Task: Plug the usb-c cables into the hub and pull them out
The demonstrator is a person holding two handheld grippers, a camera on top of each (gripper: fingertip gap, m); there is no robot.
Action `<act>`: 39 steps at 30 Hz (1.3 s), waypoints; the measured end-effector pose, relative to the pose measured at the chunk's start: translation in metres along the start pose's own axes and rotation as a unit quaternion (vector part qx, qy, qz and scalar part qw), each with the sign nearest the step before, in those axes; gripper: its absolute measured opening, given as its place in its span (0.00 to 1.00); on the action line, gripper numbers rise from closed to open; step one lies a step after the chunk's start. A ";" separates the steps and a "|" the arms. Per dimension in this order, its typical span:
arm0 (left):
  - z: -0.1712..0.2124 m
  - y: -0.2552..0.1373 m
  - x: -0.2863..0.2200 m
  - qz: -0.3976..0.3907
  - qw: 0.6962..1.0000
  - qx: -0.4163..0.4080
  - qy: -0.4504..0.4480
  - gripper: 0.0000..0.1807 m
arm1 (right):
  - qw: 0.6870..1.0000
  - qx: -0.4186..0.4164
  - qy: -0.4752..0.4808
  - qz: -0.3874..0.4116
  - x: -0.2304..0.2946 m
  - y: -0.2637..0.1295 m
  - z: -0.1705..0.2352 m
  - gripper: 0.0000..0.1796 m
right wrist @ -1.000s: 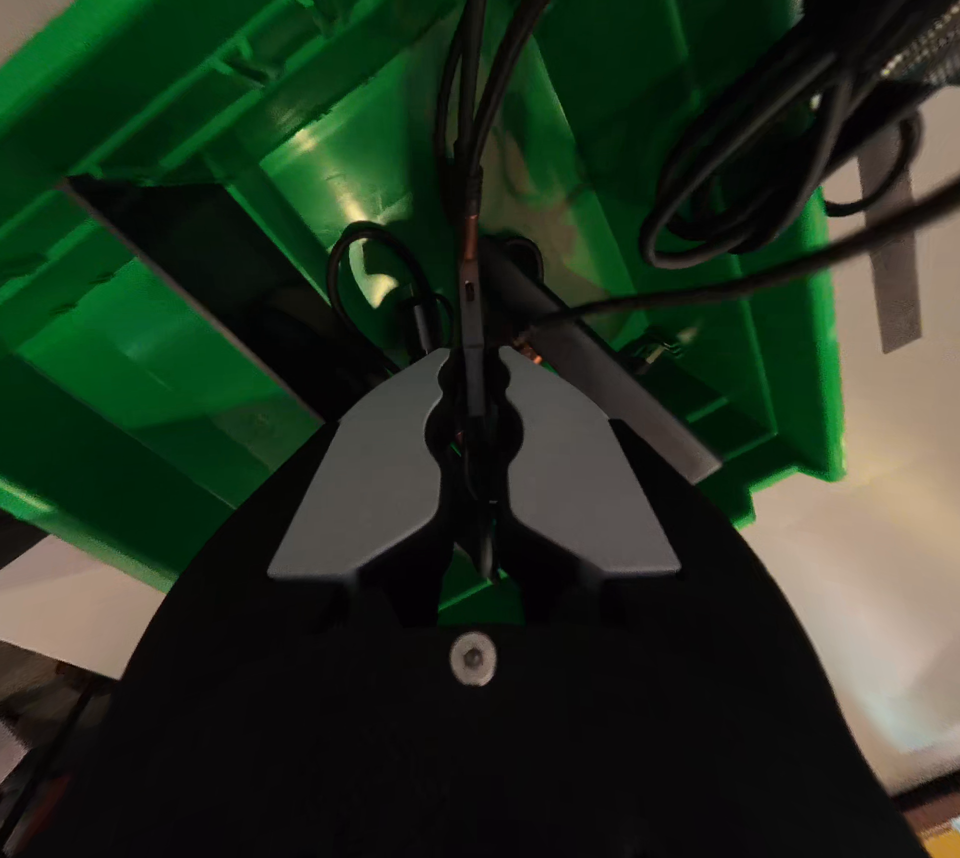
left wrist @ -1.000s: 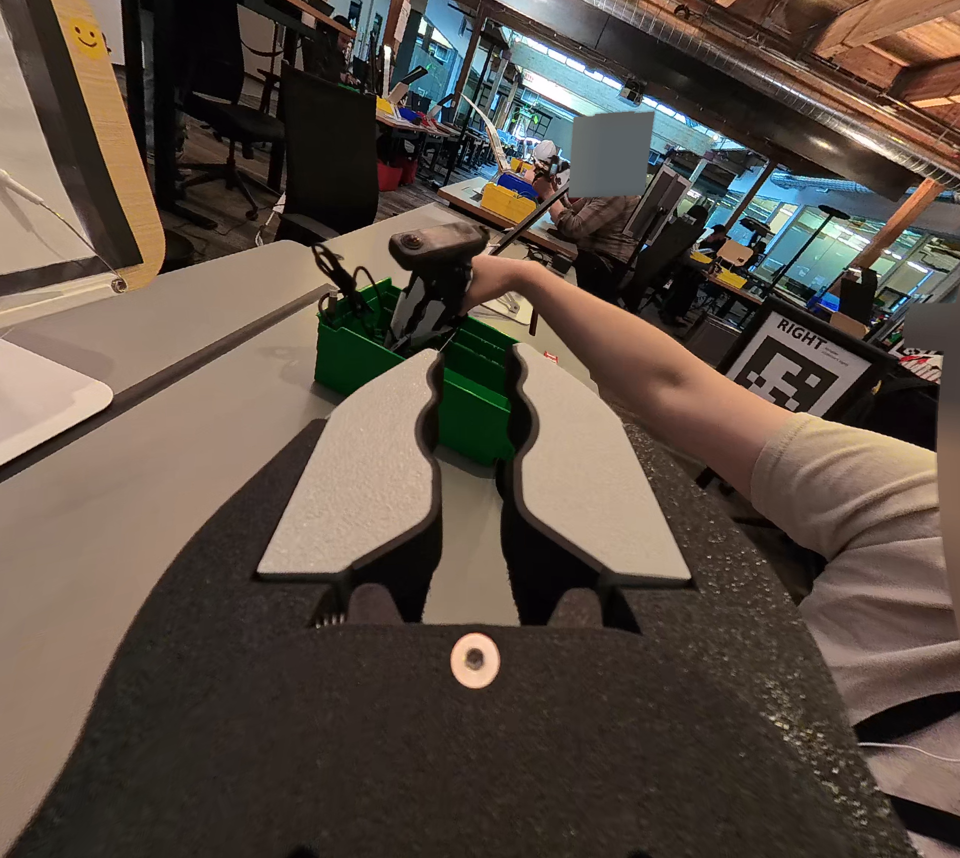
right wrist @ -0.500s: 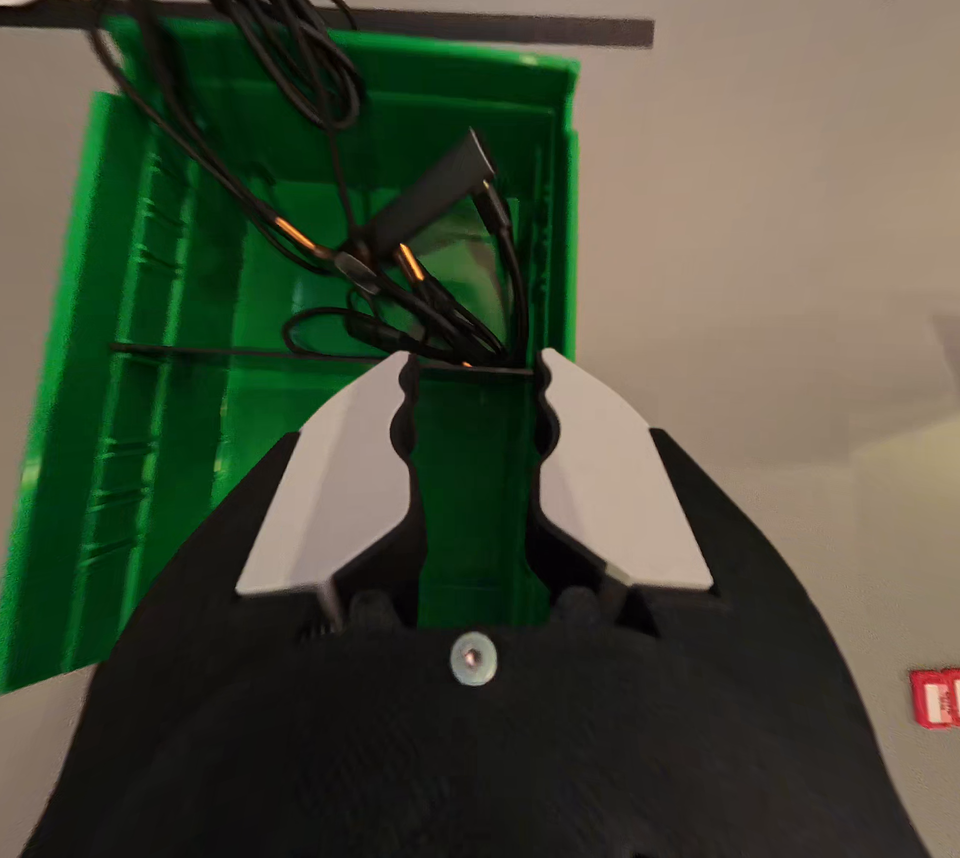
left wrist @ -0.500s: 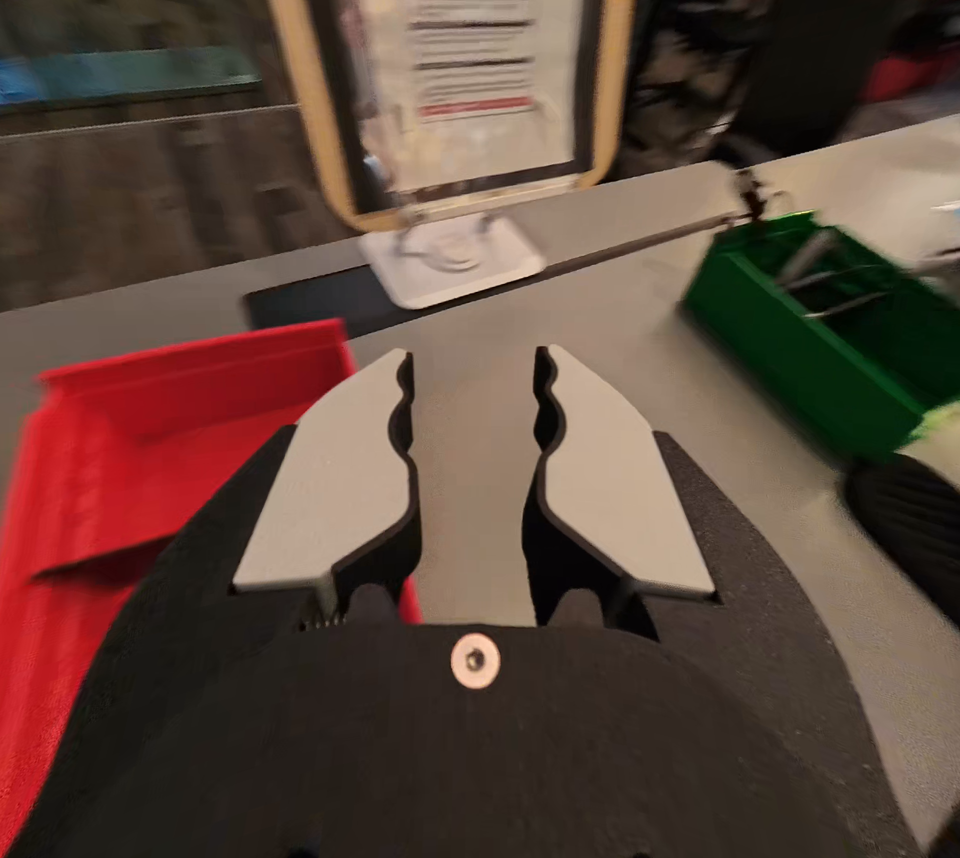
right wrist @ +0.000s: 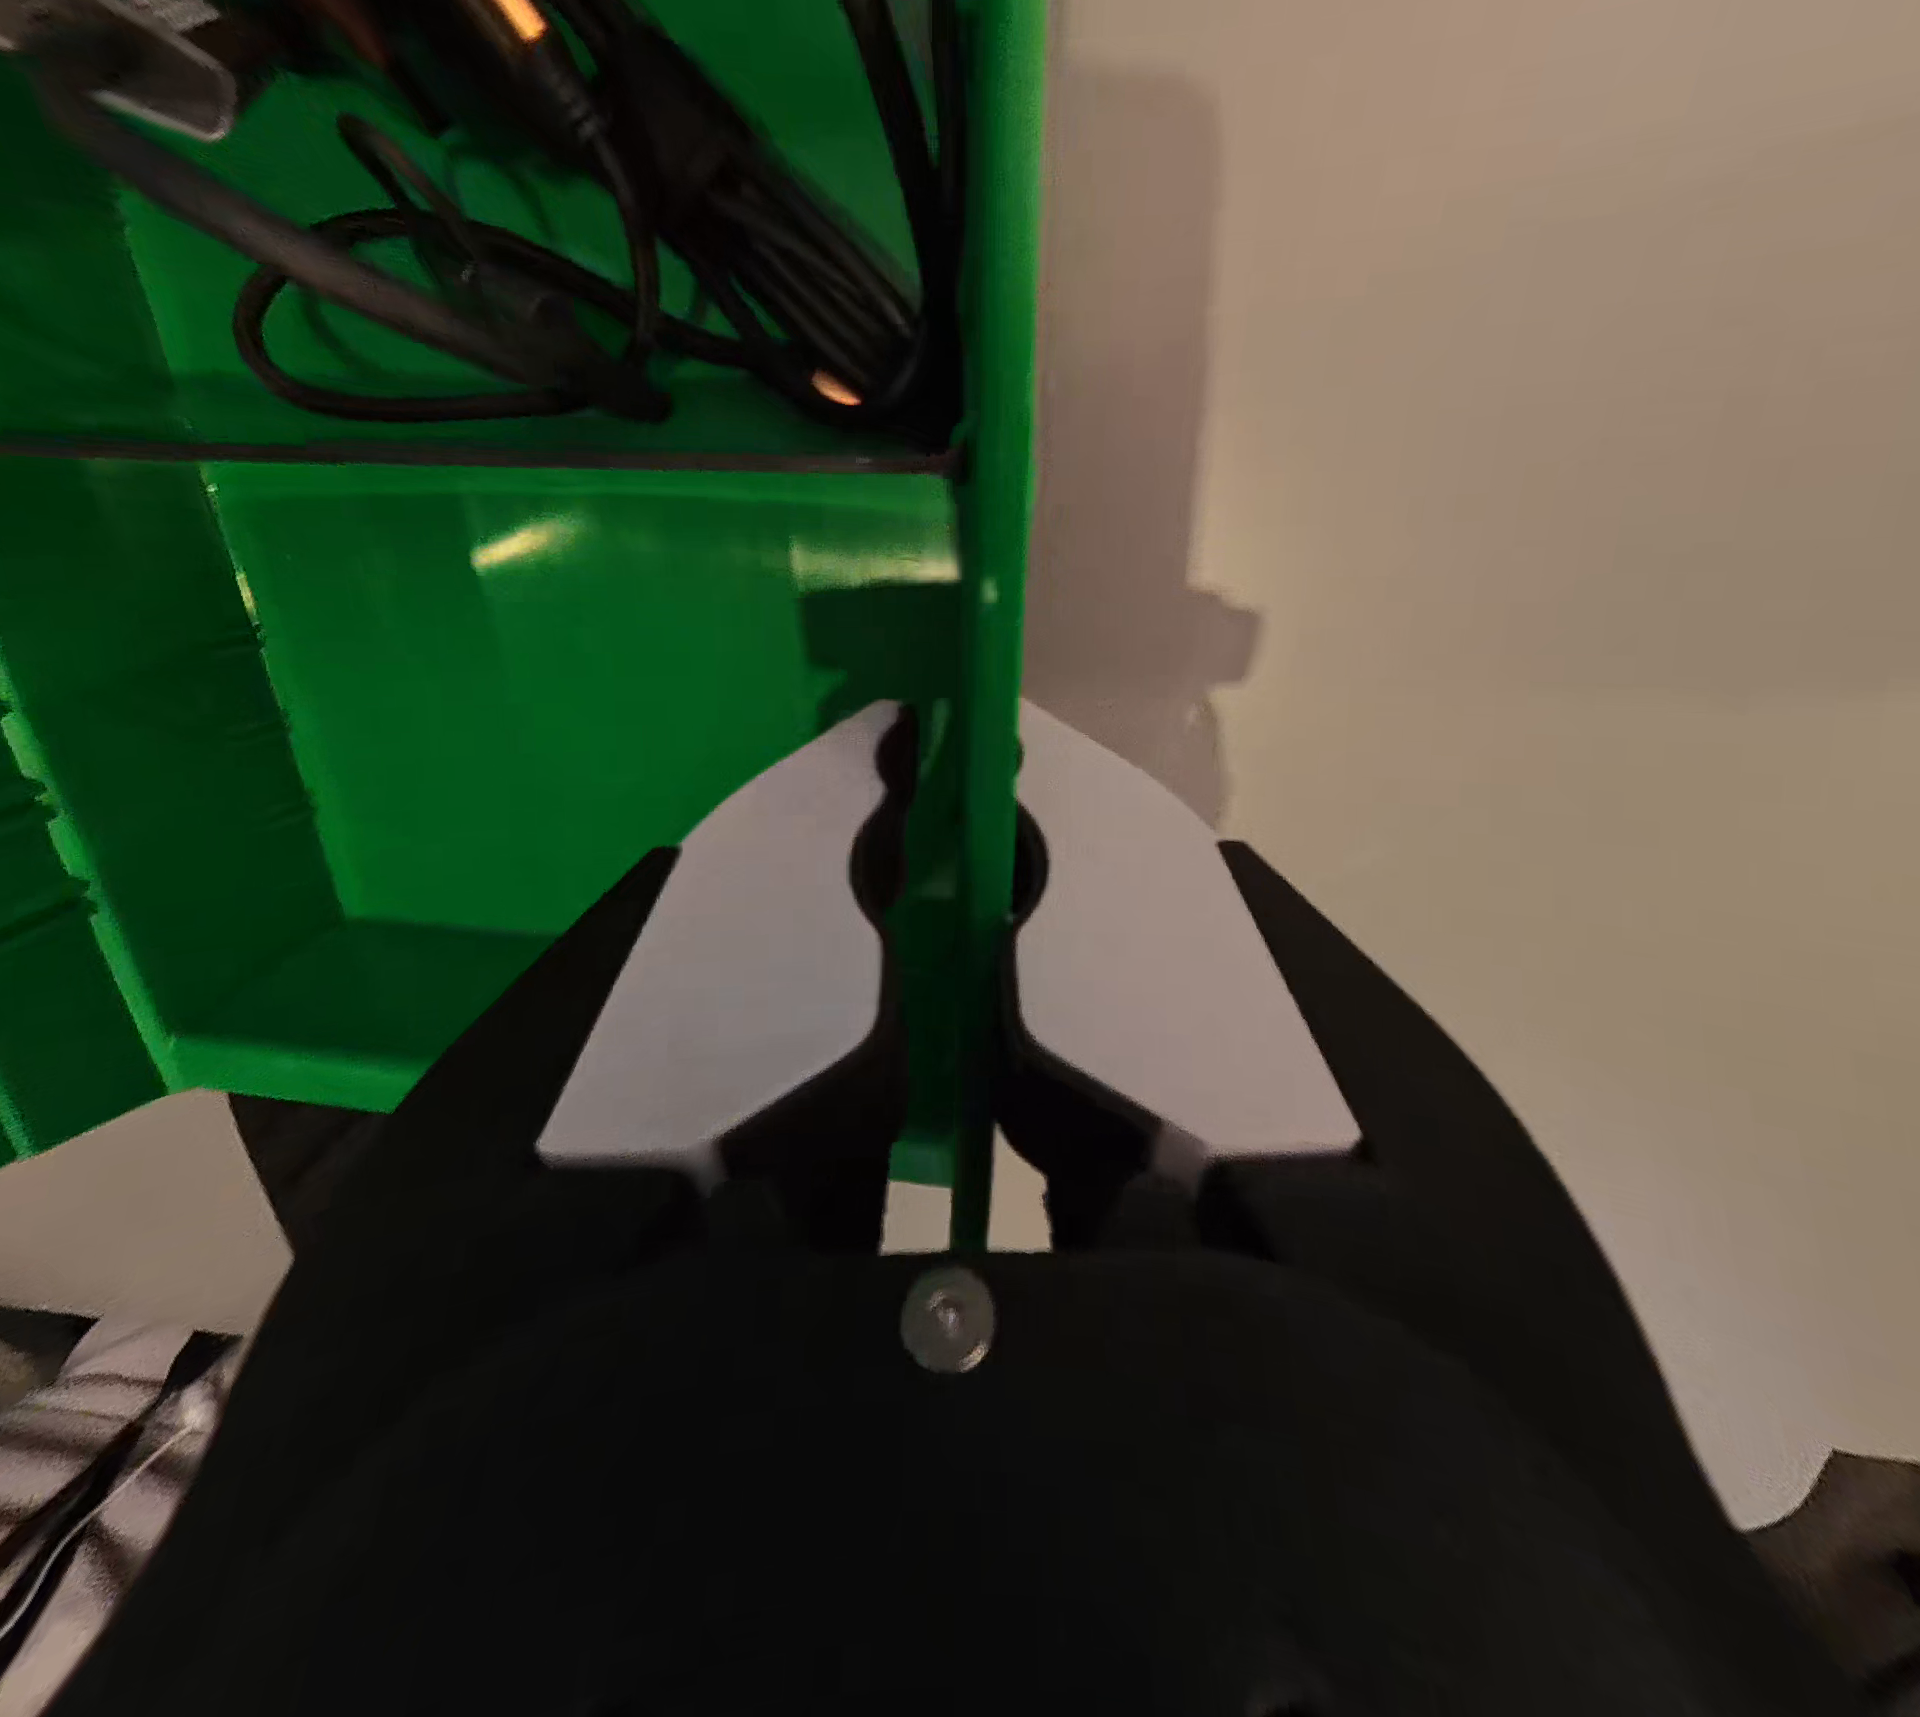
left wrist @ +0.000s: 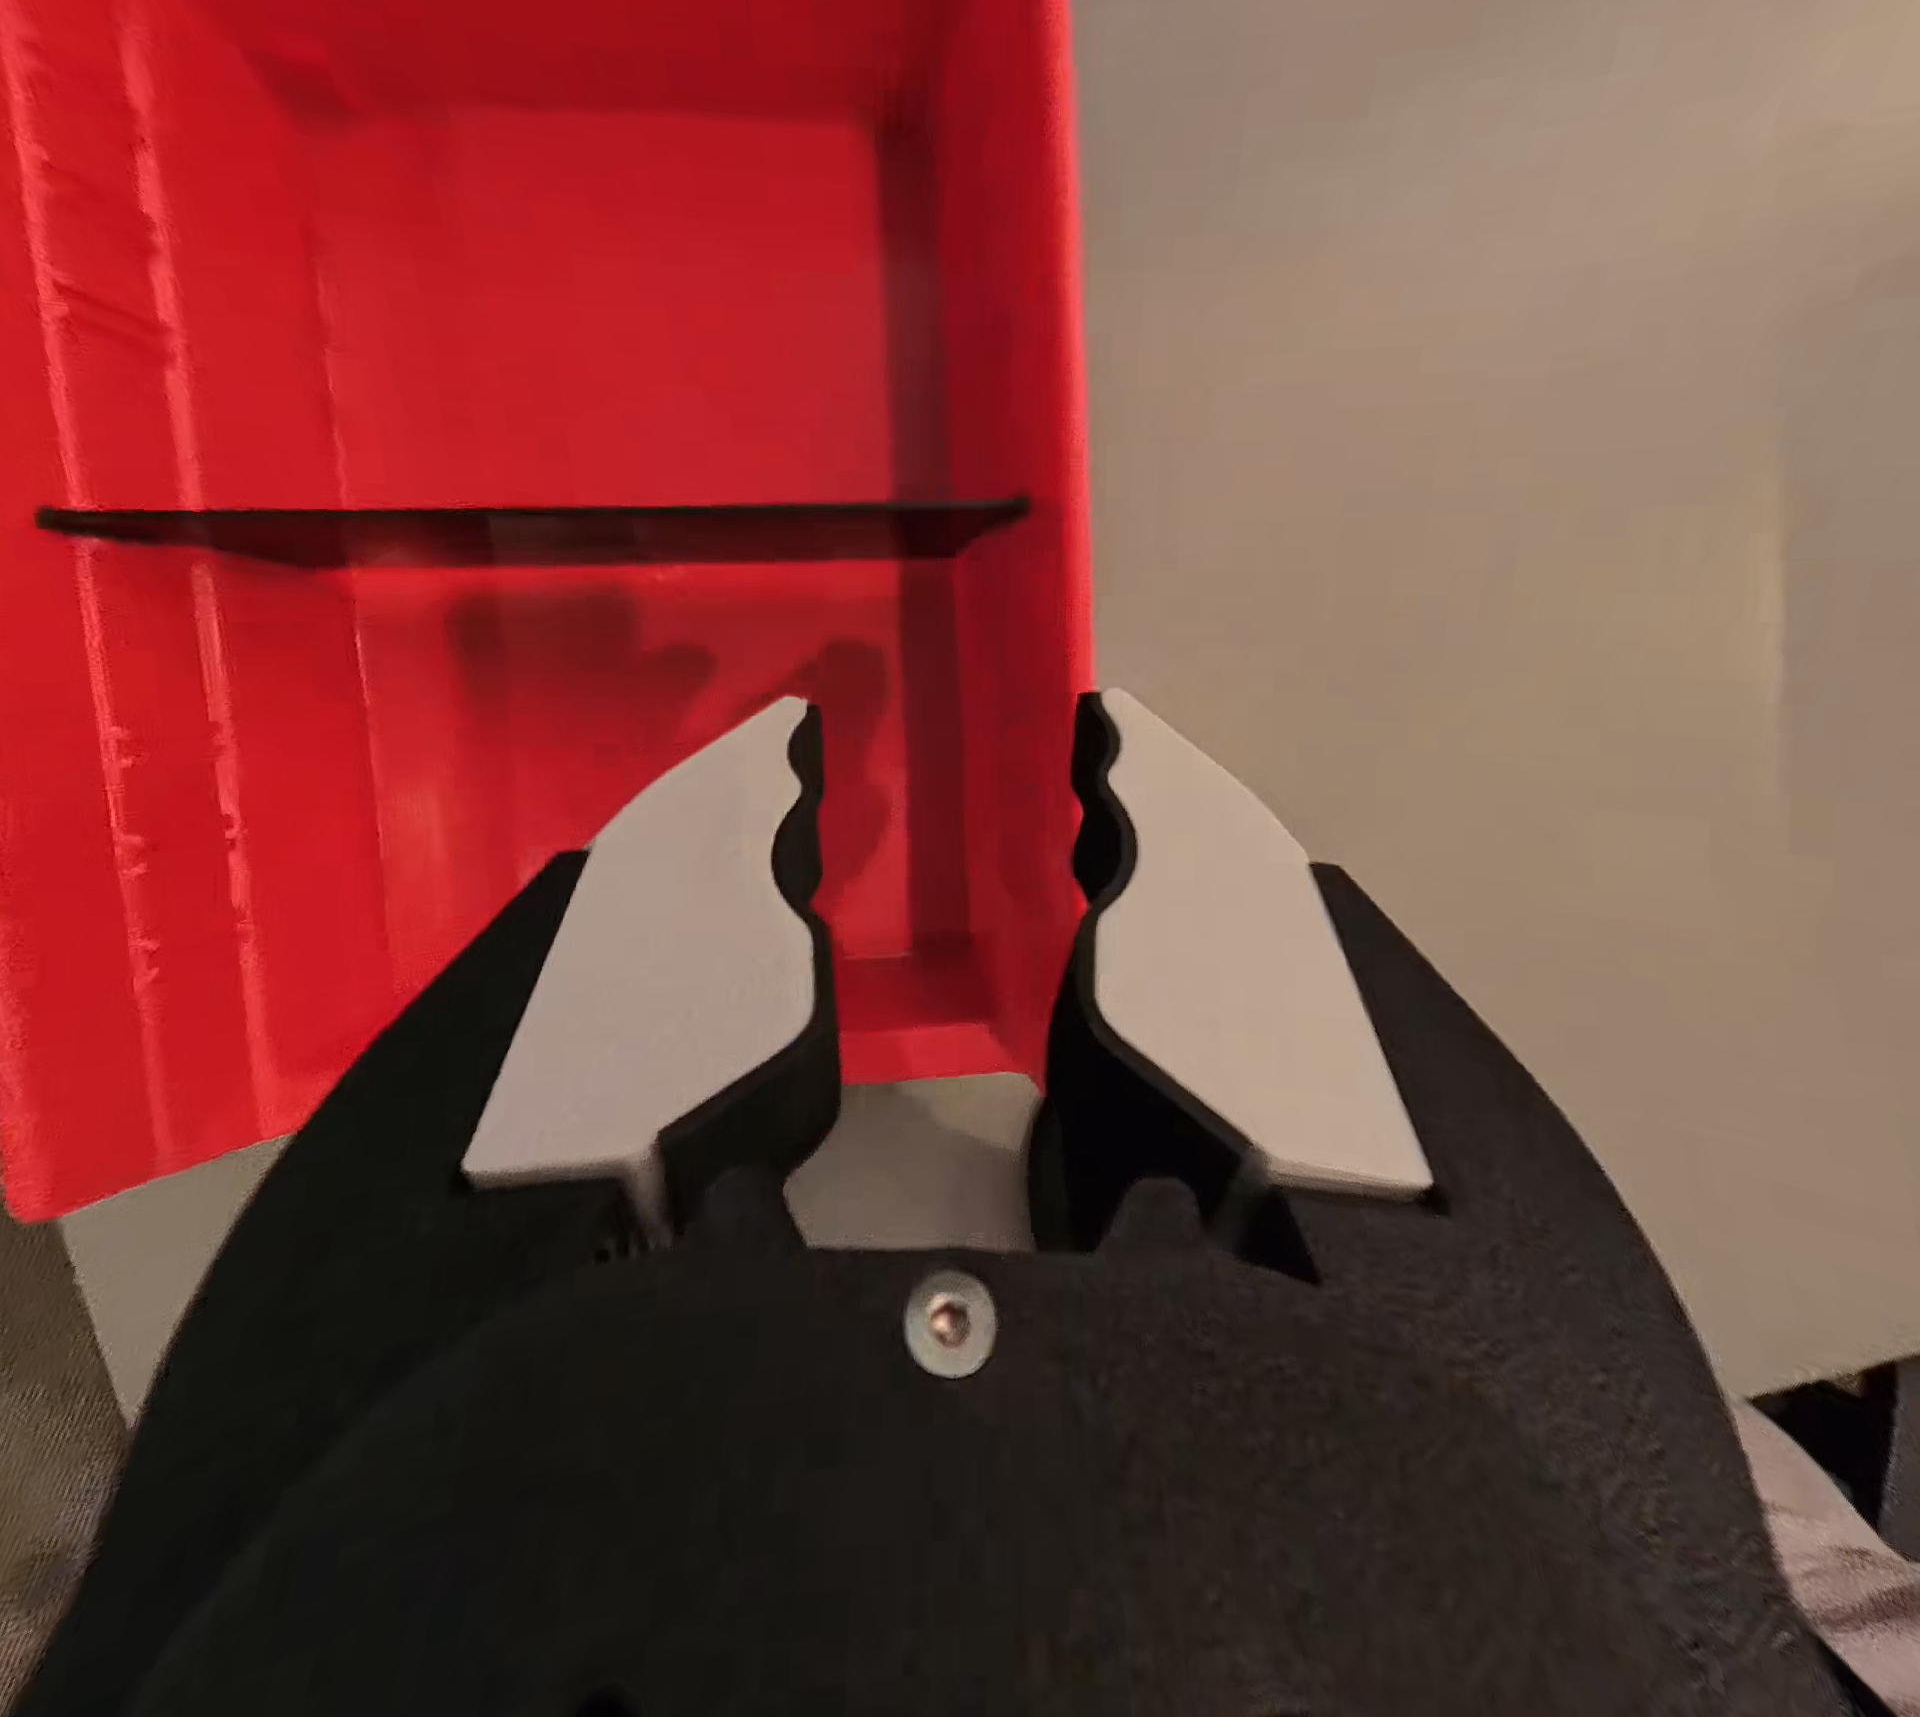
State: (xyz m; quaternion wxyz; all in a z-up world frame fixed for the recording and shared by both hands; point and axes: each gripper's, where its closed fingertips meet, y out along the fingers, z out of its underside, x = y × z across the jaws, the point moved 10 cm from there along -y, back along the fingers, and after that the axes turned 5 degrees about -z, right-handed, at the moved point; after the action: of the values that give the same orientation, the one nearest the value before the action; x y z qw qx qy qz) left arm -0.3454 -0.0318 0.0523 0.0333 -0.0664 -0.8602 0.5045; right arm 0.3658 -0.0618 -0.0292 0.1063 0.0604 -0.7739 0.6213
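Spreading across both views, a pale grey tabletop (left wrist: pixel 1455 317) carries two plastic bins. Seen from the left wrist, an open red plastic bin (left wrist: pixel 1049 317) with a dark divider strip (left wrist: pixel 520 524) holds nothing visible. The left gripper (left wrist: pixel 943 794) hangs over its near right corner, fingers spread wide with nothing between them. A second ago this camera faced the room and the green bin; it has since swung down over the red one.

From the right wrist, a green plastic bin (right wrist: pixel 992 213) with a thin dark divider (right wrist: pixel 468 454) holds the tangled black usb-c cables (right wrist: pixel 727 213) in its far compartment, beside a flat grey hub (right wrist: pixel 114 57) at the upper left. The right gripper (right wrist: pixel 956 732) straddles the bin's right wall, fingers closed on that wall. A second ago it pinched a black cable; half a second ago it hung open above the bin.

Judging from this, the cables are put away, and both grippers appear set to shift the bins rather than plug anything.
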 end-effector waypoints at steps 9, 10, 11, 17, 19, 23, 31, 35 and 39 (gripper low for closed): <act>0.008 0.062 0.012 0.088 0.985 0.144 -0.045 0.00 | 0.998 0.034 -0.049 -0.012 0.012 0.005 -0.005 0.04; 0.007 0.065 0.009 0.091 0.984 0.151 -0.037 0.00 | 0.997 0.038 -0.063 -0.017 0.016 0.007 -0.006 0.05; 0.005 0.067 0.006 0.087 0.984 0.156 -0.029 0.00 | 0.996 0.043 -0.074 -0.022 0.021 0.008 -0.008 0.05; -0.011 0.077 -0.046 0.093 0.980 0.171 0.045 0.00 | 0.990 0.088 -0.114 -0.001 0.058 0.018 -0.023 0.05; -0.017 0.081 -0.071 0.086 0.978 0.176 0.074 0.00 | 0.988 0.100 -0.121 -0.002 0.075 0.023 -0.030 0.05; -0.019 0.093 -0.120 0.050 0.965 0.198 0.164 0.00 | 0.982 0.113 -0.150 0.000 0.111 0.034 -0.042 0.05; -0.015 0.103 -0.194 0.062 0.939 0.195 0.275 0.00 | 0.973 0.139 -0.185 0.001 0.153 0.044 -0.042 0.07; -0.014 0.082 -0.199 0.104 0.931 0.176 0.302 0.00 | 0.973 0.149 -0.174 -0.010 0.152 0.043 -0.043 0.07; -0.024 0.037 -0.155 0.072 0.963 0.095 0.243 0.05 | 0.978 0.132 -0.163 -0.015 0.150 0.036 -0.045 0.09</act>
State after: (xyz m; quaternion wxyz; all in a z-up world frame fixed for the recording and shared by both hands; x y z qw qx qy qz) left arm -0.1865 -0.0165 0.0332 0.2113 -0.2455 -0.7674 0.5534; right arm 0.2162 -0.0041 -0.0176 -0.0212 0.1862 -0.6912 0.6980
